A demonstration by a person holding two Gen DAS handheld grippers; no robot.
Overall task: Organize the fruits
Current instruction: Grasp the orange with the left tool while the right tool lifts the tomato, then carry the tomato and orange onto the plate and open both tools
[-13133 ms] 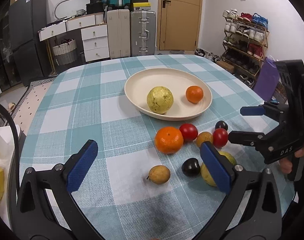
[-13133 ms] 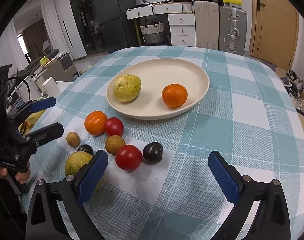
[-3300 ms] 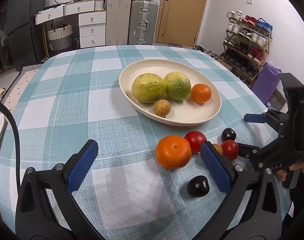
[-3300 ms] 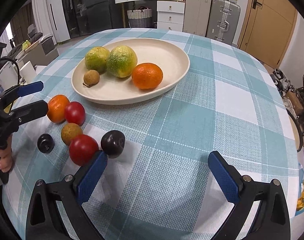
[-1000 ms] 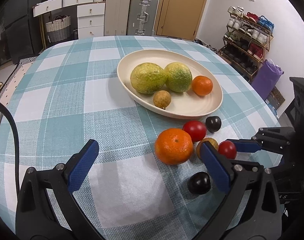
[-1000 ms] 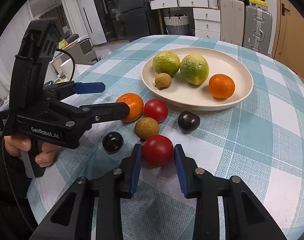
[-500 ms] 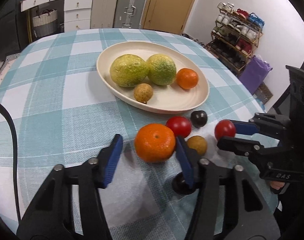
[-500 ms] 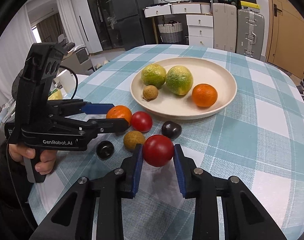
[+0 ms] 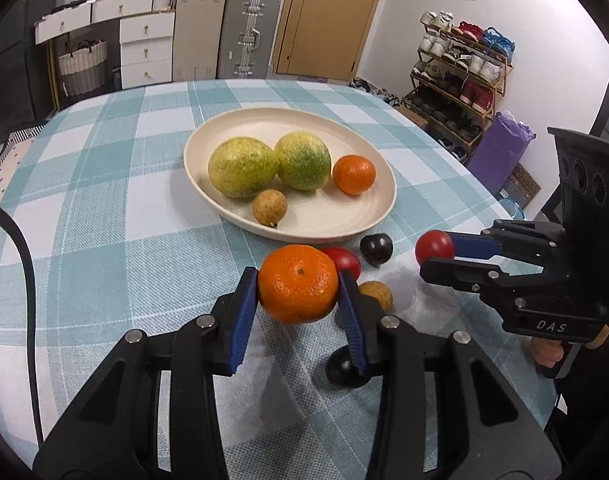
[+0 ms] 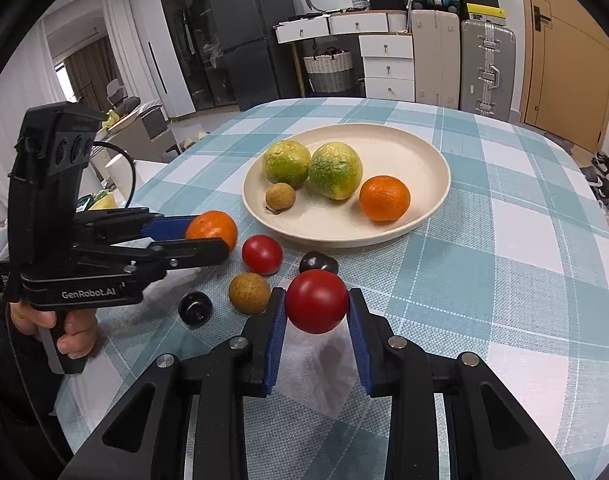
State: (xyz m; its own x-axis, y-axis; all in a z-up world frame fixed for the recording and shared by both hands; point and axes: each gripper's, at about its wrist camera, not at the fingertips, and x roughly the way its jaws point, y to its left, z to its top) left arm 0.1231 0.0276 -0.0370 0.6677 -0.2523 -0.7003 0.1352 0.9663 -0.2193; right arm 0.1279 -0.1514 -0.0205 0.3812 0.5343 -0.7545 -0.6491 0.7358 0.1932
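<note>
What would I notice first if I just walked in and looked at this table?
Probably the two black grippers, each squeezing a fruit: the left gripper holds a big orange, the right gripper a red tomato. Behind them, a cream plate already holds four fruits.

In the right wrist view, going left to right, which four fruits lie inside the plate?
Left green-yellow citrus → small brown fruit → right green-yellow citrus → small orange, all in the cream plate.
</note>
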